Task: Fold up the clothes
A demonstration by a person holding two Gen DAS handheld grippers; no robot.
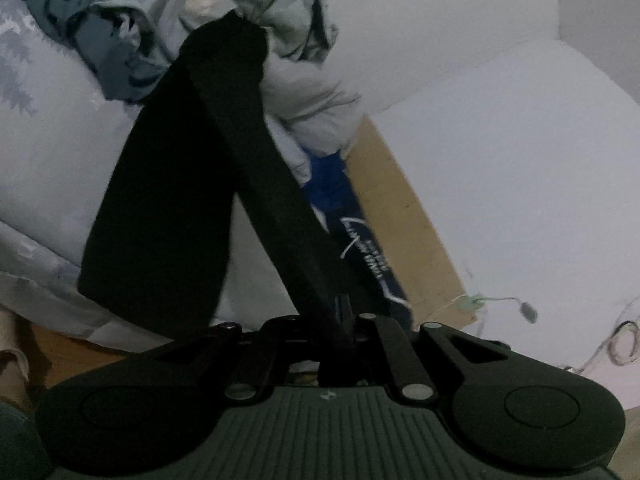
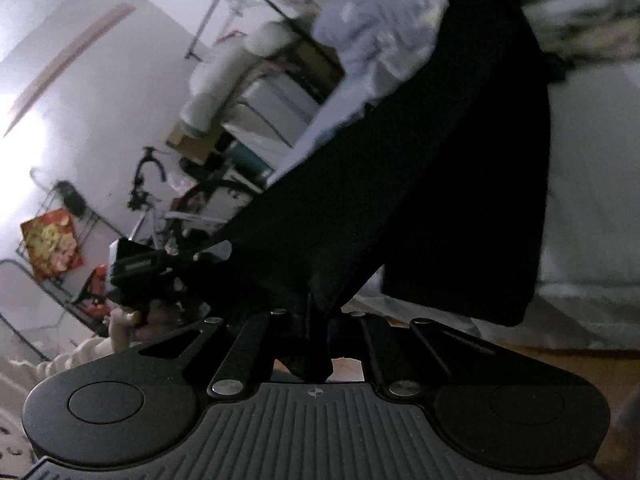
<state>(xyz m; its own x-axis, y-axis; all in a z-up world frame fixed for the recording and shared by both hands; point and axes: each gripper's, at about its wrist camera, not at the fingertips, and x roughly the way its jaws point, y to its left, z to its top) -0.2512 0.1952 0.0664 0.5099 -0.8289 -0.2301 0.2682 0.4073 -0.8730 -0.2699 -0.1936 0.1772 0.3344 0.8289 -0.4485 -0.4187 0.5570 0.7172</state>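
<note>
The left claw [image 1: 343, 320] is pinched tight on a black cloth [image 1: 192, 168]. The cloth is soft, smooth and very dark. From the pinch it goes up and away in a long flat band, then folds over at the top and hangs back down to the left of the claw as a wide flap with a straight bottom edge. Far up on the left of the claw lies a crumpled grey-blue shirt [image 1: 108, 36] on a white bed sheet [image 1: 48, 152] with a pale tree print. Just right of the black band sits a puffy pale grey garment [image 1: 308, 96], all bunched up. Below that, close on the claw's right, is a flat brown cardboard box [image 1: 404, 216] with a dark blue side and white writing. Further right is a plain white wall [image 1: 520, 168], with thin wires [image 1: 616, 340] low by it.

The right claw [image 2: 316, 336] is also shut tight on the black cloth [image 2: 420, 184], which spreads up and to the right like a big dark sail and ends in a square hanging flap. Far to the left of this claw stand a metal rack [image 2: 52, 248] and a bicycle [image 2: 160, 200], both blurry. Up above lies a light blue cloth [image 2: 372, 36] with small white marks
</note>
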